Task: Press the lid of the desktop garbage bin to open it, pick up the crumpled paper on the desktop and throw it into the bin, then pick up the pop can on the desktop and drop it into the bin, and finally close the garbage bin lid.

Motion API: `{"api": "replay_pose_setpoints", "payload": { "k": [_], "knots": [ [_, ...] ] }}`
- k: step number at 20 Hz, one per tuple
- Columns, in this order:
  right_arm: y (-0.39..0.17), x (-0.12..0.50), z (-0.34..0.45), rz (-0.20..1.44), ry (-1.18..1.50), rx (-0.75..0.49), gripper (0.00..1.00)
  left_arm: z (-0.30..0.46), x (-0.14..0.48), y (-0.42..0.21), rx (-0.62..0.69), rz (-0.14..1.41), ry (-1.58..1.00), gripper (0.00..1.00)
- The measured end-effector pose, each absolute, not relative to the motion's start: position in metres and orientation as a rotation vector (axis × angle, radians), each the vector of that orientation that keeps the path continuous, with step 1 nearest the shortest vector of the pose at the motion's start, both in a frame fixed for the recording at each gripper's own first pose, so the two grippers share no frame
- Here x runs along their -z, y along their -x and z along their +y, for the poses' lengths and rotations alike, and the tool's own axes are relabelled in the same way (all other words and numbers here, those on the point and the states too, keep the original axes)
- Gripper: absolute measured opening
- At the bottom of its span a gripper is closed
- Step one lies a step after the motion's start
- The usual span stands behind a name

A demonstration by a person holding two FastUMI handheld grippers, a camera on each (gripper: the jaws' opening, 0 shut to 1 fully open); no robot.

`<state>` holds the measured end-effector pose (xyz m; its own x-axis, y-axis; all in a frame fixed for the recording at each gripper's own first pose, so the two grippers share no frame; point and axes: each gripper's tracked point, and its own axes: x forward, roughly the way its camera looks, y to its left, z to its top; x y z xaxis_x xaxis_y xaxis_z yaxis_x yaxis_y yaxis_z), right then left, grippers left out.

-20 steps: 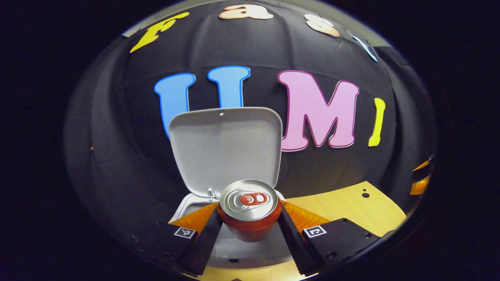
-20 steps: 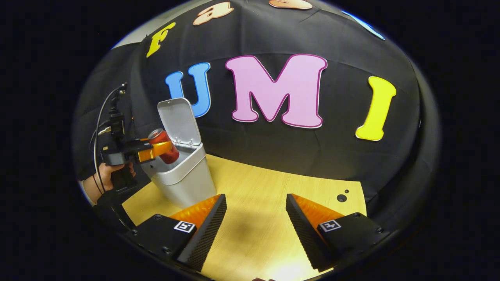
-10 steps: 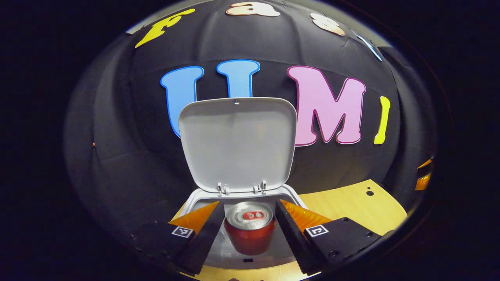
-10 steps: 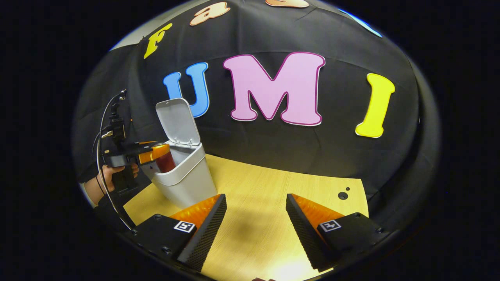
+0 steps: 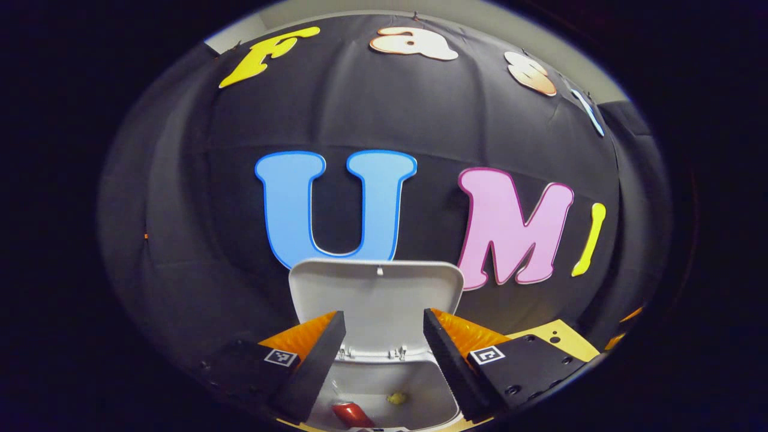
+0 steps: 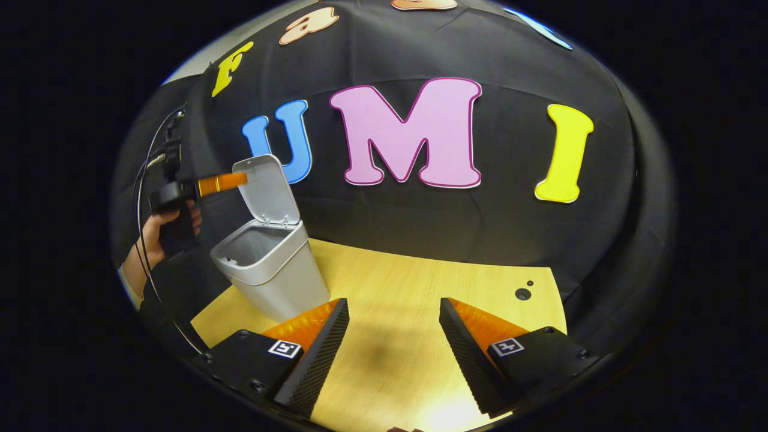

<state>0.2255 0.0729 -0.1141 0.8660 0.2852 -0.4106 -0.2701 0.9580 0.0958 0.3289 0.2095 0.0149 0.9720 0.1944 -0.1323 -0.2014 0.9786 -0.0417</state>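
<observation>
So the pop can (image 5: 351, 414) is down inside the garbage bin (image 6: 270, 273) now, lying at the bottom. The left gripper view catches just a red sliver of it, cut off by the lower edge. Right next to it there's a small yellowish blob (image 5: 396, 397) on the bin floor, too small to say for sure what it is, could be the crumpled paper.

The left gripper (image 5: 379, 354) is spread wide with nothing between its fingers, sitting above the bin mouth. The bin lid (image 5: 376, 300) stands upright behind it, with the hinges visible low between the fingers. From the right gripper view you can see that same gripper up beside the top of the raised lid, with a hand (image 6: 157, 231) wrapped round its handle and a cable looping off it. Whether it touches the lid there, I can't tell.

The right gripper (image 6: 390, 354) is also wide open and empty, hanging over the bare wooden desktop (image 6: 420, 300), well apart from the bin. The bin interior looks dark and mostly hidden from that side.
</observation>
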Motion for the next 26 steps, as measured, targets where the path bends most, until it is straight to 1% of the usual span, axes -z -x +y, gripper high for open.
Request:
{"api": "replay_pose_setpoints", "payload": {
  "k": [3, 4, 7, 9, 12, 14, 16, 18, 23, 26],
  "knots": [
    [-0.219, 0.121, 0.071, 0.441, -0.036, -0.288, 0.98, 0.222, -0.052, -0.349, -0.204, 0.067, -0.005, 0.89],
    [-0.217, 0.123, 0.071, 0.444, -0.040, -0.290, 0.98, 0.224, -0.059, -0.356, -0.198, 0.056, -0.031, 0.92],
    [-0.211, 0.128, 0.073, 0.450, -0.052, -0.294, 0.98, 0.224, -0.065, -0.377, -0.175, 0.048, -0.103, 0.92],
    [-0.209, 0.131, 0.074, 0.454, -0.060, -0.297, 0.98, 0.228, -0.059, -0.392, -0.178, 0.070, -0.122, 0.91],
    [-0.206, 0.132, 0.076, 0.459, -0.078, -0.301, 0.98, 0.228, -0.035, -0.398, -0.168, 0.149, -0.116, 0.91],
    [-0.206, 0.136, 0.077, 0.462, -0.089, -0.304, 0.98, 0.225, -0.033, -0.391, -0.137, 0.174, -0.104, 0.94],
    [-0.203, 0.143, 0.079, 0.473, -0.099, -0.310, 0.98, 0.222, -0.023, -0.376, -0.111, 0.237, -0.094, 0.94],
    [-0.202, 0.151, 0.080, 0.489, -0.106, -0.307, 0.98, 0.216, -0.002, -0.353, -0.083, 0.338, -0.086, 0.94],
    [-0.206, 0.156, 0.083, 0.500, -0.109, -0.326, 0.98, 0.185, 0.054, -0.301, -0.010, 0.535, 0.061, 0.91],
    [-0.206, 0.158, 0.090, 0.507, -0.111, -0.352, 0.98, 0.188, 0.089, -0.277, -0.001, 0.629, -0.012, 0.93]
  ]
}}
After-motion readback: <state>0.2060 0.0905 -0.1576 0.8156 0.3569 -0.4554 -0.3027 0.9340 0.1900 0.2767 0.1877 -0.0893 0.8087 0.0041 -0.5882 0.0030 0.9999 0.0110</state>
